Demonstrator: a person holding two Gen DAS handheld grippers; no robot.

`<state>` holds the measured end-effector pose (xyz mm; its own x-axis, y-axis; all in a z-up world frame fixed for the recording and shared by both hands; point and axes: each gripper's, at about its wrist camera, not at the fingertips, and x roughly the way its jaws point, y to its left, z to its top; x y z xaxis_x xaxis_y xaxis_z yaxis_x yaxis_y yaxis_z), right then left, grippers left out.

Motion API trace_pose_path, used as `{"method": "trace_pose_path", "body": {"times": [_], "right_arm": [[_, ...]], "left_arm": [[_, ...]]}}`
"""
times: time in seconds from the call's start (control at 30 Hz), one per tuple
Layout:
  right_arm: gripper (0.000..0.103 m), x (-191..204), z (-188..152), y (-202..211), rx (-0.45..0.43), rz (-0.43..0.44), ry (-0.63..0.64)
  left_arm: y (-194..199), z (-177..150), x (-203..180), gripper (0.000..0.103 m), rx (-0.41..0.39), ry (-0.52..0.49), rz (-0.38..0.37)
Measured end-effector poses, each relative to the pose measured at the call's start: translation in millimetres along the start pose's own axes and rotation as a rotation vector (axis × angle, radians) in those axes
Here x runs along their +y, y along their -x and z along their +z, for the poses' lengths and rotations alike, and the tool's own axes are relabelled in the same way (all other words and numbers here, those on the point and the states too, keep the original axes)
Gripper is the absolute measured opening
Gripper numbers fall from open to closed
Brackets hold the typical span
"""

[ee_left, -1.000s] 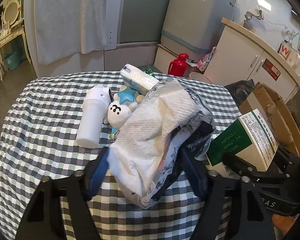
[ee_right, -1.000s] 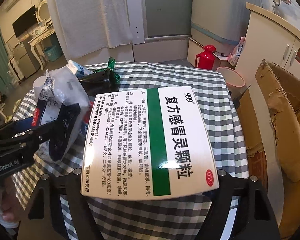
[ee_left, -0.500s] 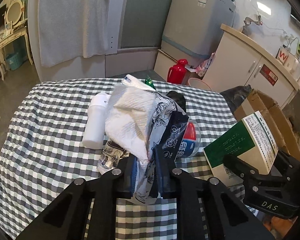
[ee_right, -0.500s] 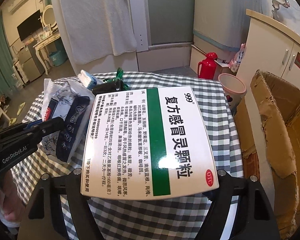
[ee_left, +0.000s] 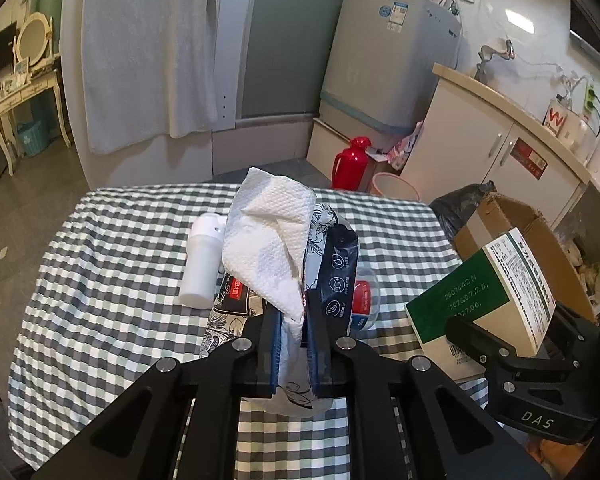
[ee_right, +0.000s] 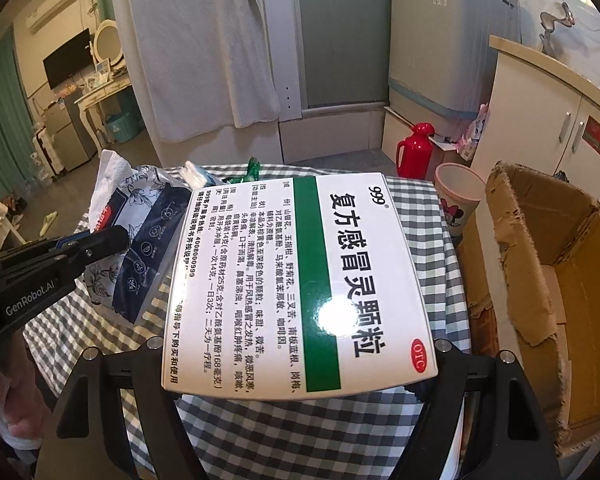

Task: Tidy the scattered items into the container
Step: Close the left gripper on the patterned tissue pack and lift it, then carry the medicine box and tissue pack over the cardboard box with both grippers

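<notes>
Left gripper [ee_left: 293, 336]: jaws pinched tight on the tissue pack [ee_left: 300, 264], a soft floral-printed packet with a white sheet [ee_left: 266, 240] spilling from its top. The pack hangs clear above the checked tablecloth [ee_left: 100, 280], its lower end bulging below the pads. From the right wrist view the same pack [ee_right: 140, 248] sits at 9 o'clock, clamped by the left gripper [ee_right: 112, 240]; a hand [ee_right: 8, 400] shows at 8 o'clock on that tool's handle.

Right gripper [ee_right: 300, 360]: fingers spread wide and pressed against the two sides of the medicine box [ee_right: 296, 280], a white carton with a green band and black print, held face up and tilted. In the left wrist view this box [ee_left: 488, 300] is at 3 o'clock, held by the right gripper [ee_left: 512, 344] off the table's right edge.

Container: an open cardboard box [ee_right: 556, 280] at 3 o'clock of the right view, standing off the table's right side, flaps torn, some pale contents inside. In the left view it [ee_left: 512, 228] lies just behind the medicine box.

On the table: a white bottle [ee_left: 202, 264] lying at 10 o'clock of the tissue pack; a clear round tub with a red label [ee_left: 366, 292] just right of the pack, partly hidden. A green wrapper [ee_right: 252, 170] and a small white-blue packet [ee_right: 196, 174] peek above the medicine box's far edge.

Off the table at 12 to 1 o'clock: red thermos jug [ee_left: 350, 164], pink bin [ee_left: 394, 186].
</notes>
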<state>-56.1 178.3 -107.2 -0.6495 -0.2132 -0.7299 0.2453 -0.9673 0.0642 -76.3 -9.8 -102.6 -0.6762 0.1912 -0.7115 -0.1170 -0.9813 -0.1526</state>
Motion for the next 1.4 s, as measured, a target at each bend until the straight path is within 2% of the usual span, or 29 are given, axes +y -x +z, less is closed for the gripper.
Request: {"method": "trace_pose_path", "body": {"times": [0.27, 0.67, 0.93, 1.4], "right_arm": [[0.077, 3, -2, 30, -0.05, -0.004, 0.005], [0.077, 3, 0, 84, -0.155, -0.017, 0.005], [0.077, -7, -1, 116, -0.206, -0.055, -0.006], [0.077, -42, -7, 153, -0.248, -0.146, -0.053]], "left_arm": [[27, 5, -12, 0.011, -0.048, -0.01, 0.031], [75, 13, -42, 0.011, -0.134, -0.053, 0.024], [98, 15, -64, 0.011, -0.174, -0.08, 0.0], [107, 22, -112, 0.011, -0.195, -0.134, -0.072]]}}
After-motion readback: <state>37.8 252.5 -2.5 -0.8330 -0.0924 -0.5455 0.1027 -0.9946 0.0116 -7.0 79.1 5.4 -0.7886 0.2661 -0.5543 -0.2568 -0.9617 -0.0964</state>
